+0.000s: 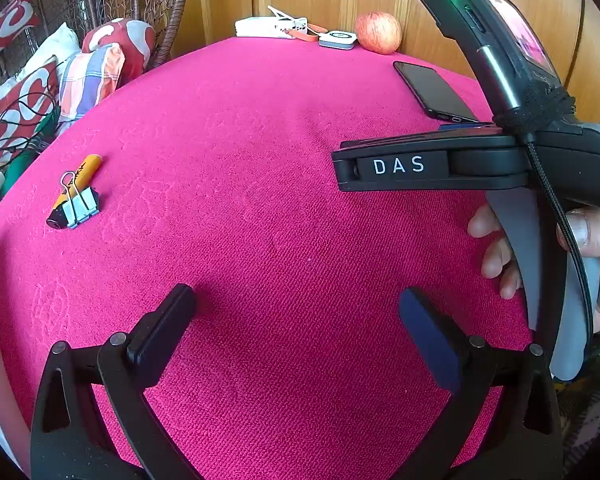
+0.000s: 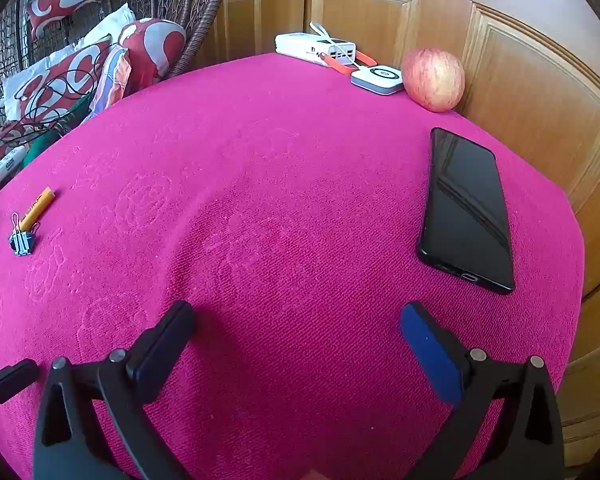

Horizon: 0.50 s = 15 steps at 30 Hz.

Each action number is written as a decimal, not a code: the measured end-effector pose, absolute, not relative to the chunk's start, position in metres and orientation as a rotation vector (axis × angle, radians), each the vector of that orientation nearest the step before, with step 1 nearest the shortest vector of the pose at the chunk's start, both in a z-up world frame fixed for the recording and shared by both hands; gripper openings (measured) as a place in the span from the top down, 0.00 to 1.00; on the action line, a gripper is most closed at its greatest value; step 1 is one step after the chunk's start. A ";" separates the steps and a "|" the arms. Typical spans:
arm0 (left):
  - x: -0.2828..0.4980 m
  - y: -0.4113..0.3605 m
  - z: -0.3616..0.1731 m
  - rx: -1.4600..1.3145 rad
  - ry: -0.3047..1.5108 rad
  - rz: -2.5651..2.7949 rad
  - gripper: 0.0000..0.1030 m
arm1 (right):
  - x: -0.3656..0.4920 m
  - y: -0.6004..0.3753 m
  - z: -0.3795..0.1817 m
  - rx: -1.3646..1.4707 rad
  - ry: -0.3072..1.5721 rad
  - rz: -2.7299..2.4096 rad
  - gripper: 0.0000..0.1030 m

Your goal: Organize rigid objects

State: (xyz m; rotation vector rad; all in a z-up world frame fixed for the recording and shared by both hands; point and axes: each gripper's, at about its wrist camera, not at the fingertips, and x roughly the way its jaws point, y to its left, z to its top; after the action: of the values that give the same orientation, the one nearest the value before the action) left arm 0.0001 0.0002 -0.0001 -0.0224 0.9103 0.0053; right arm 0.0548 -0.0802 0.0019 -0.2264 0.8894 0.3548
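Observation:
A pink cloth (image 1: pixel 260 152) (image 2: pixel 280 168) covers the table. On its left lie an orange marker (image 1: pixel 82 174) (image 2: pixel 40 206) and a blue binder clip (image 1: pixel 80 206) (image 2: pixel 20 242), touching each other. A black phone (image 1: pixel 434 90) (image 2: pixel 466 210) lies face up on the right. My left gripper (image 1: pixel 298 312) is open over bare cloth near the front. My right gripper (image 2: pixel 298 324) is also open over bare cloth, left of and in front of the phone. In the left wrist view the right gripper's body (image 1: pixel 500 160) fills the right side, a hand (image 1: pixel 596 252) holding it.
At the table's far edge sit a white power bank (image 1: pixel 270 26) (image 2: pixel 316 46), a small white puck (image 1: pixel 338 39) (image 2: pixel 377 77) and a red apple (image 1: pixel 379 32) (image 2: pixel 433 79). Wooden doors (image 2: pixel 520 60) stand behind and to the right. Cushions (image 1: pixel 24 100) (image 2: pixel 72 76) lie on a wicker chair left.

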 end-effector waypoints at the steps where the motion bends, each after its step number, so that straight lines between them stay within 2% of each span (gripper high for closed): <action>1: 0.000 0.000 0.000 -0.019 0.910 0.007 0.00 | 0.055 -0.080 0.002 -0.227 0.887 0.355 0.00; 15: 0.000 0.000 0.000 -0.016 0.902 0.009 0.00 | 0.054 -0.080 0.003 -0.226 0.883 0.355 0.00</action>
State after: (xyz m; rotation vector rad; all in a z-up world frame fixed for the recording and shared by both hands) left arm -0.0004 -0.0001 0.0001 -0.0159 0.9021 0.0090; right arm 0.0544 -0.0802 0.0031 -0.2256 0.8829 0.3550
